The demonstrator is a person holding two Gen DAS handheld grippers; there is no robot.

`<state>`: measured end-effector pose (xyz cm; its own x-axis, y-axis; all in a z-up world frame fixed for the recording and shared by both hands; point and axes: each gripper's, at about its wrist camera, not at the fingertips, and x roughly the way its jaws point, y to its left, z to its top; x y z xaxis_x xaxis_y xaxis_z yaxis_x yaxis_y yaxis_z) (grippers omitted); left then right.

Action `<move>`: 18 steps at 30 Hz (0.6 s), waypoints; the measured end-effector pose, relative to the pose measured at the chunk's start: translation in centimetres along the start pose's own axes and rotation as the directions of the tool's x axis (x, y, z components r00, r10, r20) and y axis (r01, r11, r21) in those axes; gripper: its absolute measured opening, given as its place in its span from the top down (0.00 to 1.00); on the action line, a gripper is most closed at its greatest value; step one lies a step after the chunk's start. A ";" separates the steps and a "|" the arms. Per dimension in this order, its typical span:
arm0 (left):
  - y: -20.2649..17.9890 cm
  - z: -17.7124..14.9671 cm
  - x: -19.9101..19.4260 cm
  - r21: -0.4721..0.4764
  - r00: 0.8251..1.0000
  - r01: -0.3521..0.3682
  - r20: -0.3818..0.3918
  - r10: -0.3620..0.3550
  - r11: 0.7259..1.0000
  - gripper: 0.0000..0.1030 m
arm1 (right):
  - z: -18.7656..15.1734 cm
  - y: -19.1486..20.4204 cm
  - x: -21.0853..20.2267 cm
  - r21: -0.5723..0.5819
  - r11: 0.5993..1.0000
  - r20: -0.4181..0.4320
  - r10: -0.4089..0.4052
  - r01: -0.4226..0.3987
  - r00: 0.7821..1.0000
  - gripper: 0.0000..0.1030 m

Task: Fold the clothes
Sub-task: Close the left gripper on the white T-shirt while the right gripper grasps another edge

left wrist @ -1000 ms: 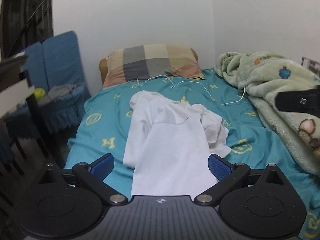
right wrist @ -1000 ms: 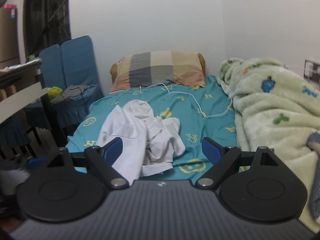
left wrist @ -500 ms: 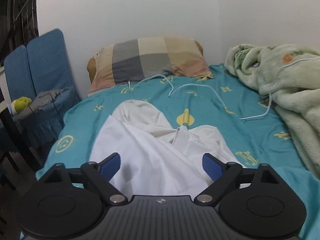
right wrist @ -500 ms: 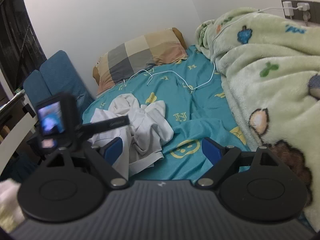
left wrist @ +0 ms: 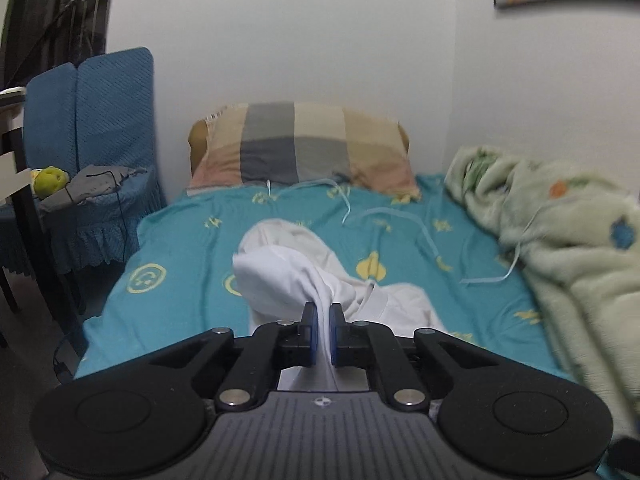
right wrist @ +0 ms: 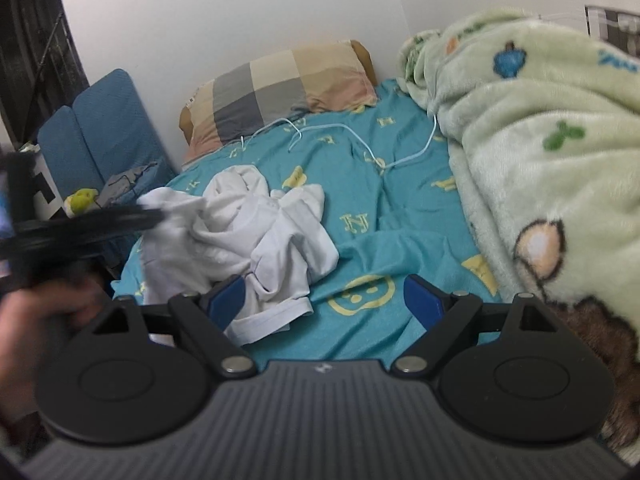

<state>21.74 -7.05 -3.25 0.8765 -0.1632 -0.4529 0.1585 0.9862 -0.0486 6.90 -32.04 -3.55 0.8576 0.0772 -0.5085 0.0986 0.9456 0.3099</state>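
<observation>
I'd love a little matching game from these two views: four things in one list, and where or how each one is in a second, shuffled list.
Things:
1. left gripper
2. right gripper
3. checked pillow
4. green fleece blanket

States or places:
A. jaws wide apart, holding nothing
B. heaped along the wall side of the bed
C. jaws pinched on the white garment
D. at the head of the bed

Pairs: 1-C, 2-A, 3-D, 4-B
</observation>
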 end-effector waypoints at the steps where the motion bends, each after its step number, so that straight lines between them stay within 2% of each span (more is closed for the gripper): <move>1: 0.7 -0.1 -2.3 -0.023 1.000 0.014 0.013 -0.013 1.000 0.94 | 0.1 0.2 -0.4 -0.011 1.000 0.011 0.005 -0.005 1.000 0.15; 4: 3.2 -1.2 -8.6 -0.102 0.999 0.036 0.031 -0.033 0.994 0.94 | 0.4 1.0 -1.6 -0.047 0.999 0.043 0.030 -0.028 0.999 0.15; 8: 7.2 -4.0 -13.7 -0.205 0.999 -0.009 -0.043 0.000 0.979 0.94 | 0.5 2.5 -3.2 -0.084 0.994 0.053 0.078 -0.073 0.996 0.15; 11: 10.1 -6.6 -14.2 -0.241 0.984 -0.106 -0.164 0.067 0.965 0.94 | 0.5 3.3 -3.3 -0.082 0.992 0.029 0.100 -0.097 0.995 0.15; 13: 11.5 -8.0 -13.6 -0.261 0.967 -0.135 -0.245 0.070 0.956 0.94 | 0.5 3.7 -3.2 -0.077 0.991 0.010 0.112 -0.111 0.994 0.15; 16: 12.8 -9.4 -13.4 -0.286 0.954 -0.150 -0.291 0.064 0.946 0.93 | 0.5 4.4 -3.1 -0.068 0.989 -0.020 0.129 -0.130 0.991 0.15; 17: 12.8 -9.4 -13.6 -0.288 0.955 -0.148 -0.291 0.060 0.946 0.91 | 0.7 4.6 -3.0 -0.065 0.989 -0.028 0.133 -0.135 0.991 0.15; 18: 12.6 -9.3 -13.9 -0.289 0.957 -0.143 -0.284 0.058 0.947 0.85 | 1.1 4.8 -2.8 -0.060 0.989 -0.032 0.135 -0.136 0.990 0.15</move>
<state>7.32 7.94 -5.85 0.7193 -0.0910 -0.6887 -0.1066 0.9652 -0.2389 5.55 -28.11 0.23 0.8463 0.2139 -0.4879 -0.0497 0.9436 0.3274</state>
